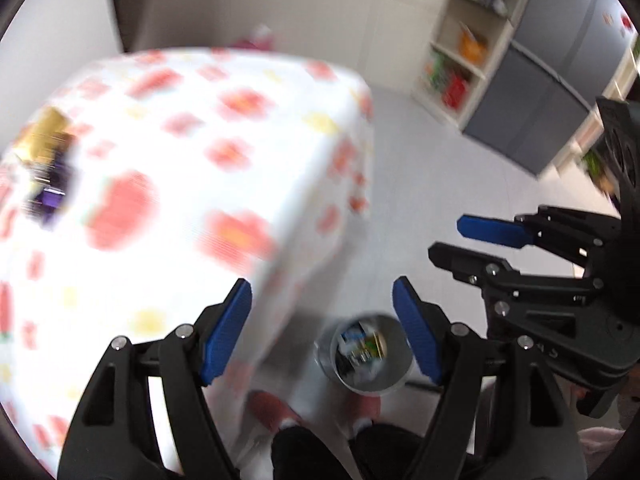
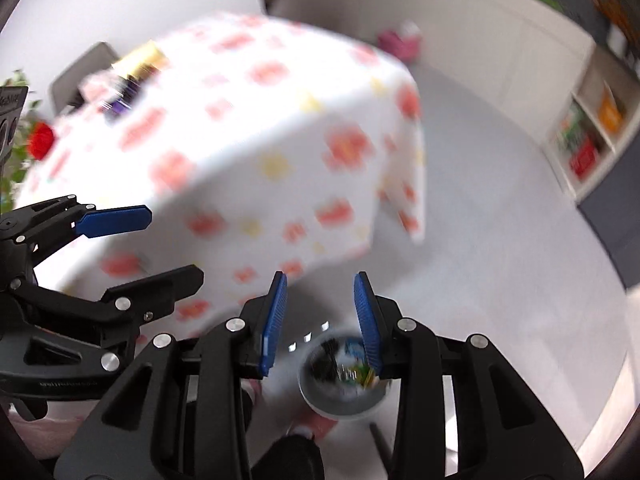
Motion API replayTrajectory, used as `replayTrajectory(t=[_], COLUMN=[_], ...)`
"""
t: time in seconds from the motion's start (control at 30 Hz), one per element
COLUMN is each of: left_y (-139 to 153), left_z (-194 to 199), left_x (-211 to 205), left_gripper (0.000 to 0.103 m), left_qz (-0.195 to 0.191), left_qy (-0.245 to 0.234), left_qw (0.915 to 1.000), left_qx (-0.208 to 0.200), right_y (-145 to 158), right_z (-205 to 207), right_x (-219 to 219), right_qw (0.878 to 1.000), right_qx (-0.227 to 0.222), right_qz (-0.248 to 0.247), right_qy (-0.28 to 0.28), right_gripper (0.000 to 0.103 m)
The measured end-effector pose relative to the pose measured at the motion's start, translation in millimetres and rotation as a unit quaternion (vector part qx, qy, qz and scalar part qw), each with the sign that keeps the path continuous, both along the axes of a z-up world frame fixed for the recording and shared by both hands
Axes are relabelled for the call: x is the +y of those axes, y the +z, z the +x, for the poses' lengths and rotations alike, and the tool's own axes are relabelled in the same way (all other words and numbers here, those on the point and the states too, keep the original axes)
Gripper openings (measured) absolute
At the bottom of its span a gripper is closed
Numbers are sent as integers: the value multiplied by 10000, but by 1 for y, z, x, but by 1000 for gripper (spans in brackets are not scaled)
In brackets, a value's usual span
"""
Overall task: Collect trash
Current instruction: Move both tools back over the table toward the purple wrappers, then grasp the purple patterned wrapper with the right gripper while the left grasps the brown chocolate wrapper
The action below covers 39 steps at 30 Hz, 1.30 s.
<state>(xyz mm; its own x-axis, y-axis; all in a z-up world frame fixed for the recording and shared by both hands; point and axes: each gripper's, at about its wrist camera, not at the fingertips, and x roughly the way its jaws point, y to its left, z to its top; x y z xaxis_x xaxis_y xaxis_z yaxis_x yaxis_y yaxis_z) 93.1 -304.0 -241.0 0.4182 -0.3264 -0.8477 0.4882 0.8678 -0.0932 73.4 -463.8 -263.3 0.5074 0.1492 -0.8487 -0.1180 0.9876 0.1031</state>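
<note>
Jaws of both grippers spread and empty, left gripper (image 1: 322,328), right gripper (image 2: 320,320), floral tablecloth (image 1: 192,160), grey floor (image 2: 500,240), bin (image 1: 366,354) below.

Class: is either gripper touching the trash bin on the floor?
Apart. In the left wrist view, the left gripper is open and empty above the trash bin; the right gripper likewise hangs open above it, gripping nothing.

No legible text in either view; motion blur throughout. Printed wrappers inside the small bin (image 1: 366,354) show coloured graphics only, nothing readable. Gold and purple packaging (image 1: 46,156) on the table: lettering smeared. A dark placard (image 2: 10,120) at the left edge of the right wrist view carries pale script, too blurred to make out.
</note>
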Motion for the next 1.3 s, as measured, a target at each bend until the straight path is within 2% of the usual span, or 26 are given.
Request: replayTrajectory(t=[0.13, 0.3, 0.5, 0.63, 0.83, 1.07, 1.1, 1.13, 1.3], left_y=[41, 66, 66, 54, 39, 23, 22, 20, 18], left_z=[29, 66, 97, 120, 151, 172, 175, 176, 184], left_x=[54, 124, 189, 226, 255, 265, 265, 266, 258], left_gripper=[73, 73, 73, 73, 73, 73, 73, 73, 73], left_qz=[26, 45, 186, 238, 277, 354, 352, 343, 274], left_qy=[749, 1601, 1993, 2236, 2149, 1923, 1901, 1878, 1697], left_qw=[9965, 9855, 9777, 9728, 9752, 9799, 9804, 9810, 9845], left_qx=[-363, -564, -634, -558, -459, -385, -368, -357, -358], right_y=[35, 58, 68, 59, 38, 18, 16, 14, 18], right_z=[37, 81, 132, 162, 193, 211, 212, 213, 214], right_x=[45, 115, 191, 225, 246, 261, 261, 262, 260], right_qw=[9977, 9910, 9850, 9839, 9866, 9882, 9881, 9880, 9880], right_qx=[-325, -499, -489, -469, -284, -78, -58, -22, -98], right_qz=[81, 174, 192, 29, 62, 39, 52, 53, 25], right_qy=[592, 1230, 1642, 1727, 1603, 1527, 1533, 1543, 1543], right_gripper=[34, 34, 33, 33, 33, 33, 19, 0, 0])
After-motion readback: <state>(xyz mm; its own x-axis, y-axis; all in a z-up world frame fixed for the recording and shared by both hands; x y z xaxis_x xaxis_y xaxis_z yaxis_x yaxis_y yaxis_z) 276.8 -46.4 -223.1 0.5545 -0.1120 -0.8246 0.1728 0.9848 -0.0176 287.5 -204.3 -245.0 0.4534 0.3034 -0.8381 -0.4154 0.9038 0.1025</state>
